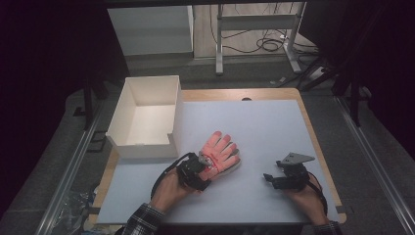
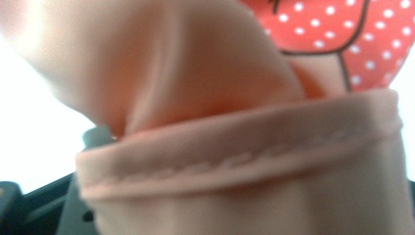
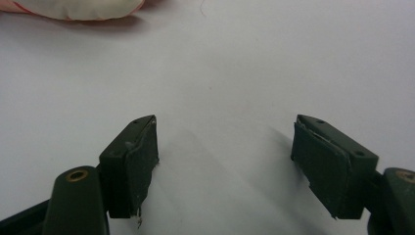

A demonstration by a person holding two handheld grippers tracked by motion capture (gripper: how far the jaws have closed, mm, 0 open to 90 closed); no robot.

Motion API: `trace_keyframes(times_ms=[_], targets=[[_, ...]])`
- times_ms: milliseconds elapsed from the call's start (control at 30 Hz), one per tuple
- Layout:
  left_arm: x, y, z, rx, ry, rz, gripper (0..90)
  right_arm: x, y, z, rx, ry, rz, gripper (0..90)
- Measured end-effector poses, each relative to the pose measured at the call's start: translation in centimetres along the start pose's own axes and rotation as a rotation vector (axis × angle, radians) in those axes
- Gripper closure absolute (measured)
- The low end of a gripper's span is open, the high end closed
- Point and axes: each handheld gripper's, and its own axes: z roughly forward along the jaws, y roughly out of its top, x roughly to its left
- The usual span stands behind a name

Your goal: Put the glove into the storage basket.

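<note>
The glove [image 1: 219,152] cuff is pinched in the left claw [image 1: 201,169]; the right claw [image 3: 225,161] is held wide over bare tabletop [image 3: 244,73], glove well apart.

No text, label, brand, number or sign can be read anywhere. The glove [image 1: 219,154] carries only a pattern of white dots on red with dark outlines, seen close in the left gripper view, and no lettering. The white box [image 1: 147,117] and the bench [image 1: 264,127] are unmarked.
</note>
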Motion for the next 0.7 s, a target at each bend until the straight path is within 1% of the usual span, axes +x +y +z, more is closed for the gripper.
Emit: trace_keyframes(times_ms=[33,167,233,333,433,533,600,700], targets=[[0.1,0.0,-0.1,-0.005,-0.005,-0.004,40.7,0.0,0.0,0.0,0.0,0.0,0.0,25.8],[0.7,-0.3,-0.3,-0.027,-0.044,-0.041,45.2,0.0,0.0,0.0,-0.001,0.0,0.0,25.8],[0.8,-0.3,-0.4,-0.034,-0.054,-0.051,46.1,0.0,0.0,0.0,-0.001,0.0,0.0,25.8],[0.9,-0.3,-0.5,-0.037,-0.061,-0.048,46.4,0.0,0.0,0.0,-0.001,0.0,0.0,25.8],[1.2,-0.3,-0.8,-0.047,-0.07,-0.055,47.5,0.0,0.0,0.0,-0.001,0.0,0.0,25.7],[1.2,-0.2,-0.9,-0.056,-0.07,-0.064,47.8,0.0,0.0,0.0,-0.001,0.0,0.0,25.8],[1.2,0.0,-1.0,-0.058,-0.063,-0.059,47.8,0.0,0.0,0.0,-0.002,0.001,0.0,25.8],[1.1,0.4,-1.1,-0.065,-0.063,-0.064,47.8,0.0,0.0,0.0,-0.002,0.001,0.001,25.8]])
